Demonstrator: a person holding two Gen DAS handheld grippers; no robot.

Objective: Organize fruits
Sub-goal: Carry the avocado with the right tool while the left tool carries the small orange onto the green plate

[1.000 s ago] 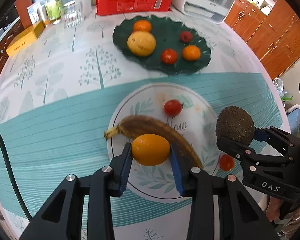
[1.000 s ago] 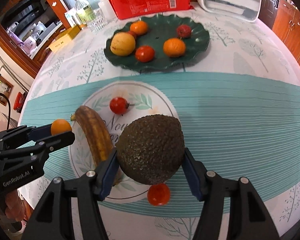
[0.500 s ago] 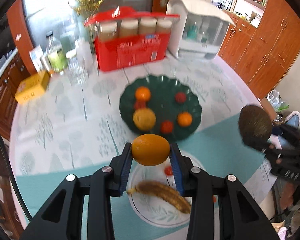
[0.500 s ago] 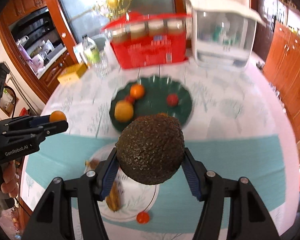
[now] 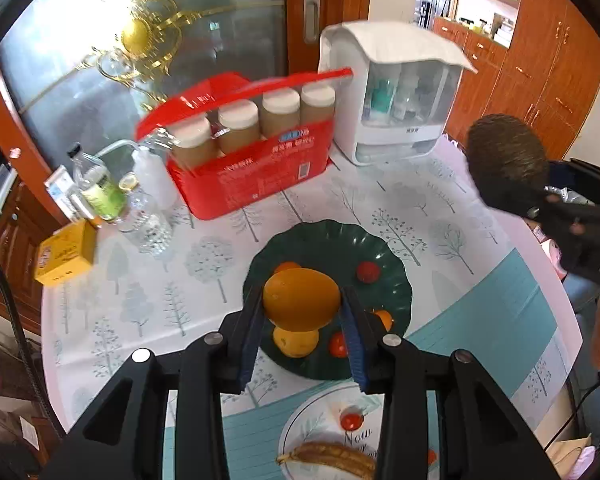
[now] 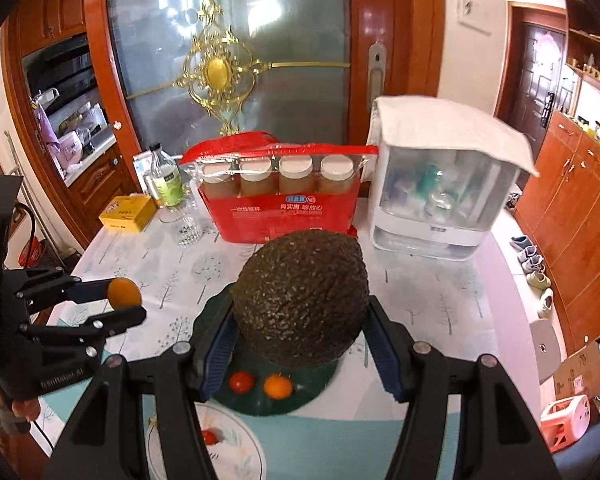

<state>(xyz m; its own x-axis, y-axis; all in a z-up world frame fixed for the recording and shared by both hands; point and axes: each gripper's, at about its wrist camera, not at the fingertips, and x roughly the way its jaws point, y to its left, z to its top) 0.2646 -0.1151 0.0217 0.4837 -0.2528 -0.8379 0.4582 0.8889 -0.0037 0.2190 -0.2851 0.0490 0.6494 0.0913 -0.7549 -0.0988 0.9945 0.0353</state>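
An orange citrus fruit (image 5: 302,298) sits between the blue pads of my left gripper (image 5: 302,310), which is shut on it and held high above the dark green plate (image 5: 396,276). That plate carries a yellow fruit (image 5: 296,342), small oranges and red tomatoes (image 5: 368,272). My right gripper (image 6: 300,320) is shut on a dark, bumpy avocado (image 6: 302,296), also high over the green plate (image 6: 256,404). Each gripper shows in the other's view: the left gripper (image 6: 126,304) at the left, the avocado (image 5: 504,156) at the right. Nearer to me, a white plate (image 5: 312,416) holds a brown banana (image 5: 332,460) and a cherry tomato (image 5: 351,420).
A red box of jars (image 5: 252,168) and a white storage case (image 5: 396,108) stand at the table's back. Bottles, a glass (image 6: 188,230) and a yellow box (image 5: 64,254) are at the back left. A teal runner (image 5: 492,312) crosses the table under the white plate.
Both grippers have risen well above the table and shifted from over the white plate to over the green plate, each still gripping its fruit. The views have tilted up and now take in the room.
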